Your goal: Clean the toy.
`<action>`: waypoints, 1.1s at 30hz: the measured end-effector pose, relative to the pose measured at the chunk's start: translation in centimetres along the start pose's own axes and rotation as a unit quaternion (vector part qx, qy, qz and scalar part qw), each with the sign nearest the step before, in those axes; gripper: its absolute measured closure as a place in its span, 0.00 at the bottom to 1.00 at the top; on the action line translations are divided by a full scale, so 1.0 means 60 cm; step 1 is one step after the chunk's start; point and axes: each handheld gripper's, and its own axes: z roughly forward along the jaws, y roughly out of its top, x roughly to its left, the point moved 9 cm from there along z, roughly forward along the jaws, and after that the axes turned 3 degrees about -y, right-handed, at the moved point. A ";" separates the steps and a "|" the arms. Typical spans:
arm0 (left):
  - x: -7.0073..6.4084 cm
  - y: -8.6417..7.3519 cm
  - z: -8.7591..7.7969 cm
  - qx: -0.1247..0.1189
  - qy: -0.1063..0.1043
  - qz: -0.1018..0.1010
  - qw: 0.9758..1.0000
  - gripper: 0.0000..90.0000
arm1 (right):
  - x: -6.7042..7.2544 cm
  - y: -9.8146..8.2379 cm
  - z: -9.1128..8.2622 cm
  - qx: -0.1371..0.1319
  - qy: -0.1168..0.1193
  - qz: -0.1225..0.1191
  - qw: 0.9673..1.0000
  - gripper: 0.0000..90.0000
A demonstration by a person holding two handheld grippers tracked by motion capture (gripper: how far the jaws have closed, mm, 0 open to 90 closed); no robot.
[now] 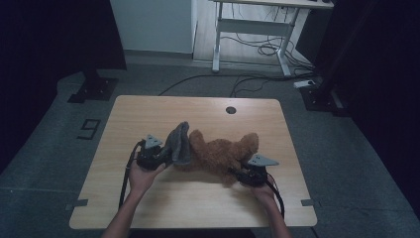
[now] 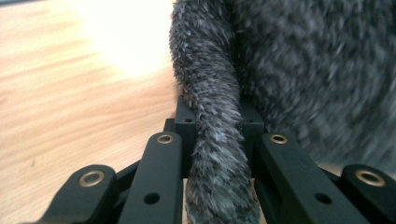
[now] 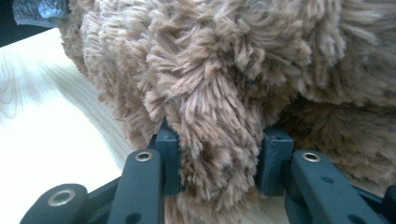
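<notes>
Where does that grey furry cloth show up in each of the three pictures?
High view: the grey cloth stands left of centre, against the brown teddy, its edge in the left gripper.
Left gripper view: it covers the centre and right, a strip pinched between the black jaws.
Right gripper view: a grey scrap, probably the cloth, sits at the top left corner.
Shared landmark: the wooden table.

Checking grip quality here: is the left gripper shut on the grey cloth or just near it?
Shut on it: the left gripper has a fold of grey cloth pinched between its jaws.
</notes>
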 end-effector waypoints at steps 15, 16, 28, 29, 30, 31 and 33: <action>0.001 0.079 -0.004 -0.033 0.002 0.007 0.999 0.85 | -0.035 0.037 0.062 0.005 -0.033 -0.013 0.999 0.69; -0.007 0.092 0.001 -0.033 0.001 0.016 0.999 0.85 | -0.036 0.040 0.067 0.007 -0.035 -0.018 0.999 0.70; -0.035 0.099 0.077 0.004 -0.035 0.010 0.999 0.85 | -0.027 0.028 0.053 0.003 -0.015 -0.045 0.999 0.60; -0.036 0.092 0.077 0.006 -0.038 0.011 0.999 0.85 | -0.026 0.026 0.049 0.000 -0.014 -0.043 0.999 0.57; -0.037 0.086 0.076 0.009 -0.040 0.016 0.999 0.85 | -0.025 0.024 0.044 0.000 -0.013 -0.041 0.999 0.54; -0.039 0.079 0.073 0.011 -0.041 0.019 0.999 0.85 | -0.024 0.022 0.041 0.002 -0.013 -0.035 0.999 0.50; -0.041 0.066 0.065 0.009 -0.044 0.022 0.999 0.86 | -0.023 0.018 0.030 0.010 -0.007 -0.022 1.000 0.44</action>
